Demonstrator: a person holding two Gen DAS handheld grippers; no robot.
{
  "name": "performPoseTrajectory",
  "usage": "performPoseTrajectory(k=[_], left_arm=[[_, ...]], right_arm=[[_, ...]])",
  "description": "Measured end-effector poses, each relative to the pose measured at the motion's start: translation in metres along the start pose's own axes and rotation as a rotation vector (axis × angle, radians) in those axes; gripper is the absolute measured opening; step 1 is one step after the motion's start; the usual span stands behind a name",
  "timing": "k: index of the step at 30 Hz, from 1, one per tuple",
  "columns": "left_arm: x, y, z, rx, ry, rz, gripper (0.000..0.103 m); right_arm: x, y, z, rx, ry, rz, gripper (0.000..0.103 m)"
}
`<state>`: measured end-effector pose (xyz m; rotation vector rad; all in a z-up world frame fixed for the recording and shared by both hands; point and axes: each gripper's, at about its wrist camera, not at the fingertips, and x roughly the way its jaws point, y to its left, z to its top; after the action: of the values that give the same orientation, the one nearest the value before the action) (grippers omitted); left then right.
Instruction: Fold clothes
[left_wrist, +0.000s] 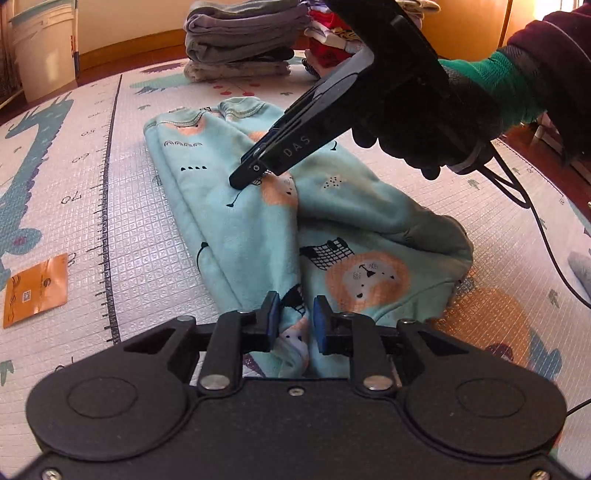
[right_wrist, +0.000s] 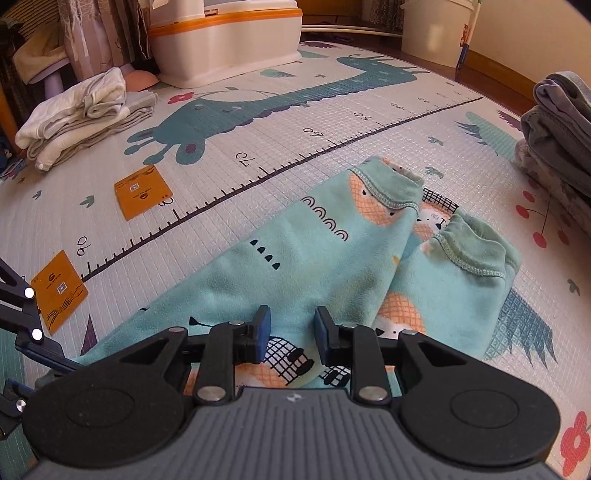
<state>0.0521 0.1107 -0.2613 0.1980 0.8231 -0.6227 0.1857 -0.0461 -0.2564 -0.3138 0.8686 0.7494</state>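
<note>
Teal child's pants (left_wrist: 251, 229) with orange lion prints lie half folded on the play mat (left_wrist: 92, 184), cuffs at the far end. My left gripper (left_wrist: 295, 319) is at the near end of the pants, and a raised ridge of fabric fills the narrow gap between its blue pads. My right gripper (left_wrist: 240, 179), held by a dark gloved hand (left_wrist: 424, 122), comes in from the upper right with its tips down on a leg. In the right wrist view the pants (right_wrist: 306, 258) lie flat under the right gripper (right_wrist: 291, 328), whose jaws stand slightly apart with nothing pinched.
Stacks of folded grey clothes (left_wrist: 236, 40) and a colourful pile (left_wrist: 332, 44) stand at the mat's far side. Orange packets (right_wrist: 142, 192) (right_wrist: 59, 291) lie on the mat, with pale folded clothes (right_wrist: 81, 110) and a white bin (right_wrist: 225, 40) beyond. A black cable (left_wrist: 546, 229) trails at right.
</note>
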Motion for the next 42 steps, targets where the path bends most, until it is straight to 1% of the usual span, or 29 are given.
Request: performPoseTrajectory(k=[1, 3, 4, 5, 6, 7, 8, 9, 10, 13, 15, 16, 18, 19, 21, 23, 24, 25, 28, 31, 34, 36, 38, 40, 42], left_arm=[[-0.007, -0.001, 0.005, 0.005, 0.001, -0.004, 0.018], [-0.021, -0.005, 0.014, 0.029, -0.030, -0.027, 0.018], [-0.017, -0.006, 0.012, 0.035, -0.007, -0.031, 0.018], [-0.008, -0.007, 0.005, 0.042, 0.034, -0.029, 0.018], [-0.001, -0.008, -0.003, 0.056, 0.046, -0.031, 0.018], [0.002, -0.009, -0.010, 0.072, 0.024, -0.040, 0.018], [0.002, -0.008, -0.010, 0.057, 0.033, -0.049, 0.018], [0.000, -0.005, -0.005, 0.021, 0.052, -0.066, 0.018], [-0.002, -0.003, -0.001, 0.000, 0.049, -0.072, 0.018], [-0.012, -0.002, 0.003, -0.019, -0.016, -0.041, 0.018], [0.000, 0.004, -0.004, -0.067, 0.026, -0.042, 0.018], [0.002, 0.002, -0.006, -0.044, 0.028, -0.041, 0.023], [-0.001, 0.000, 0.004, -0.010, 0.051, -0.045, 0.025], [-0.005, 0.000, 0.008, -0.002, 0.044, -0.045, 0.025], [-0.017, 0.000, 0.012, 0.019, 0.006, -0.037, 0.025], [-0.027, -0.001, 0.011, 0.062, -0.016, -0.020, 0.032], [-0.032, -0.002, 0.009, 0.086, -0.025, -0.012, 0.039], [-0.036, -0.003, 0.007, 0.113, -0.030, -0.010, 0.043], [-0.048, -0.010, 0.003, 0.207, -0.051, -0.005, 0.043], [-0.051, -0.028, -0.003, 0.368, -0.065, 0.001, 0.045], [-0.047, -0.048, -0.017, 0.550, -0.044, 0.007, 0.046], [-0.045, -0.057, -0.031, 0.655, -0.020, 0.017, 0.046], [-0.042, -0.061, -0.040, 0.705, 0.000, 0.024, 0.046], [-0.041, -0.062, -0.046, 0.727, 0.010, 0.037, 0.046], [-0.039, -0.063, -0.049, 0.731, 0.019, 0.046, 0.046]], right_arm=[[0.000, 0.000, -0.001, 0.001, -0.006, -0.001, 0.028], [-0.001, 0.000, -0.002, 0.017, -0.012, -0.006, 0.028], [-0.001, 0.000, -0.001, 0.020, -0.008, -0.011, 0.028], [0.000, 0.001, 0.000, 0.013, -0.004, -0.014, 0.028], [0.001, 0.002, 0.000, 0.007, -0.001, -0.014, 0.028], [0.001, 0.002, 0.000, -0.001, -0.001, -0.012, 0.028], [0.001, 0.002, 0.000, -0.009, -0.002, -0.010, 0.028], [0.000, 0.001, -0.001, -0.015, -0.007, -0.008, 0.028], [0.000, 0.001, -0.002, -0.014, -0.011, -0.007, 0.028], [0.001, 0.002, -0.002, -0.008, -0.010, -0.014, 0.028], [0.001, 0.004, -0.002, -0.020, -0.013, -0.021, 0.028], [0.001, 0.004, -0.003, -0.019, -0.015, -0.020, 0.028], [0.001, 0.004, -0.003, -0.022, -0.016, -0.022, 0.028], [0.001, 0.005, -0.002, -0.029, -0.013, -0.027, 0.028], [0.001, 0.006, 0.001, -0.030, 0.002, -0.032, 0.028], [-0.001, 0.006, 0.006, -0.031, 0.024, -0.038, 0.029], [-0.003, 0.006, 0.008, -0.029, 0.031, -0.043, 0.031], [-0.010, 0.006, 0.009, -0.022, 0.016, -0.051, 0.032], [-0.043, 0.009, -0.005, -0.024, -0.043, -0.096, 0.032], [-0.076, 0.024, -0.029, -0.088, -0.067, -0.147, 0.033], [-0.105, 0.055, -0.058, -0.218, -0.059, -0.170, 0.033], [-0.122, 0.081, -0.083, -0.327, -0.032, -0.165, 0.033], [-0.128, 0.104, -0.106, -0.441, 0.008, -0.140, 0.033], [-0.130, 0.130, -0.129, -0.571, 0.061, -0.117, 0.033], [-0.119, 0.146, -0.142, -0.674, 0.107, -0.147, 0.037]])
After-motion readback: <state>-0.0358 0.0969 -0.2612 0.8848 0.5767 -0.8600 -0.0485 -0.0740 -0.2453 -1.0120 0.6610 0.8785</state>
